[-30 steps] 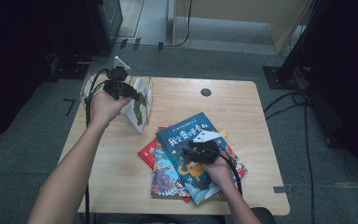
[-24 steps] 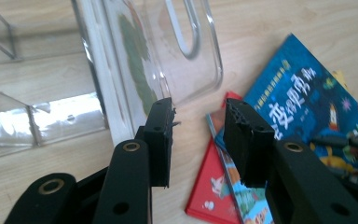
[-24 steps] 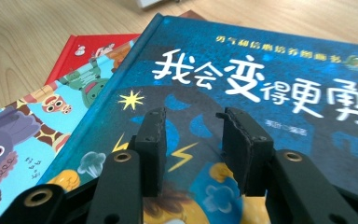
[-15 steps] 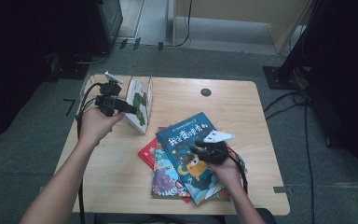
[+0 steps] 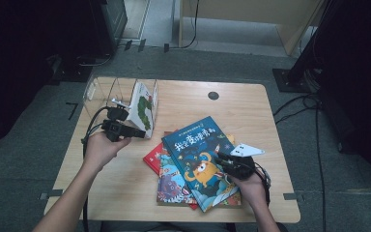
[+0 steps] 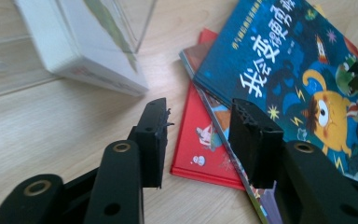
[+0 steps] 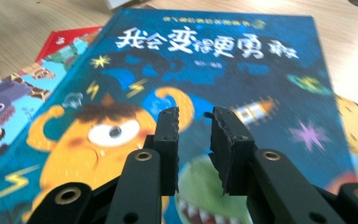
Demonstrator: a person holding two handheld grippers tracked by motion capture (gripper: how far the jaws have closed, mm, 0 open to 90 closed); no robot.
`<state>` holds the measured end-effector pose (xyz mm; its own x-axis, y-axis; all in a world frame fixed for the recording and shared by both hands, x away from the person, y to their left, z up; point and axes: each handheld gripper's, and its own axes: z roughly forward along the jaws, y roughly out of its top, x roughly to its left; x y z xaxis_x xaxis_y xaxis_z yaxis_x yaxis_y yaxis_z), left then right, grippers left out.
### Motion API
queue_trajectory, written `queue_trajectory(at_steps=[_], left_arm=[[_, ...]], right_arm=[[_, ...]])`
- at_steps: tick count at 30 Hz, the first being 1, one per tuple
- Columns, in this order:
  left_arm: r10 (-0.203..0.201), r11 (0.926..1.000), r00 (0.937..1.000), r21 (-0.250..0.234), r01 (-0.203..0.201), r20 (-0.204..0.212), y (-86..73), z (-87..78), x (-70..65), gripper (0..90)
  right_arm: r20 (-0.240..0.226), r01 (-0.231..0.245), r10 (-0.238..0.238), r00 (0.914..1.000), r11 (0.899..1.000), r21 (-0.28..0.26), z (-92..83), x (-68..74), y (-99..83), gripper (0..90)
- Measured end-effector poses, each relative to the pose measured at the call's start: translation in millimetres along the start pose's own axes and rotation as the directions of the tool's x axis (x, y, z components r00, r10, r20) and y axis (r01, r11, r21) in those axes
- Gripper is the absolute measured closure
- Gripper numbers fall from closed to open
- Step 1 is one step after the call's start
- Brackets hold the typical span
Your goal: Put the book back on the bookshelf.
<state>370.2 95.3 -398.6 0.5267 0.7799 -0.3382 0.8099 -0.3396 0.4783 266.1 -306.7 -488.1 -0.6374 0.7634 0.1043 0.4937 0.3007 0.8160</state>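
Blue book: a glossy blue hardcover picture book (image 5: pixel 198 162) with an orange one-eyed monster on its cover lies on top of a fanned stack near the front of the table, right of centre.
Handling: I'd judge it stiff, flat and fairly light, with a slick cover; a pinch on the face would slide, so a free edge or corner overhanging the stack looks the best hold.
Right gripper: the right gripper (image 7: pixel 193 140) hovers low over the monster's face, jaws just narrowed to a slim gap, nothing between them.
Stack beneath: a colourful cartoon book (image 5: pixel 171 181) and a thin red book (image 6: pixel 200 140) lie under it, both apt to shift if the top one is dragged.
Left gripper: the left gripper (image 6: pixel 198 135) points at the stack's left edge, jaws just widened, half apart and empty.
Holder: a clear acrylic book stand (image 5: pixel 101 89) at the table's far left corner holds one white-and-green book (image 5: pixel 142 107) upright.
Table: the pale wooden tabletop (image 5: pixel 251 111) is bare between the stack and the stand.
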Motion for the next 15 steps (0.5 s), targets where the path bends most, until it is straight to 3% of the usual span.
queue_trajectory(at_steps=[7, 15], left_arm=[[0.044, 0.9990, 0.9986, -0.003, -0.044, 0.029, -11.2, 21.8, -1.9, 50.9], [0.112, 0.9934, 0.9915, 0.016, -0.114, 0.065, -15.5, 43.8, -11.4, 48.6]], right_arm=[[0.059, -0.045, 0.044, 0.9973, 0.999, 0.009, -22.9, -4.5, -20.3, 78.7], [0.110, -0.100, 0.096, 0.9893, 0.995, 0.025, -44.9, -6.7, -40.1, 84.1]])
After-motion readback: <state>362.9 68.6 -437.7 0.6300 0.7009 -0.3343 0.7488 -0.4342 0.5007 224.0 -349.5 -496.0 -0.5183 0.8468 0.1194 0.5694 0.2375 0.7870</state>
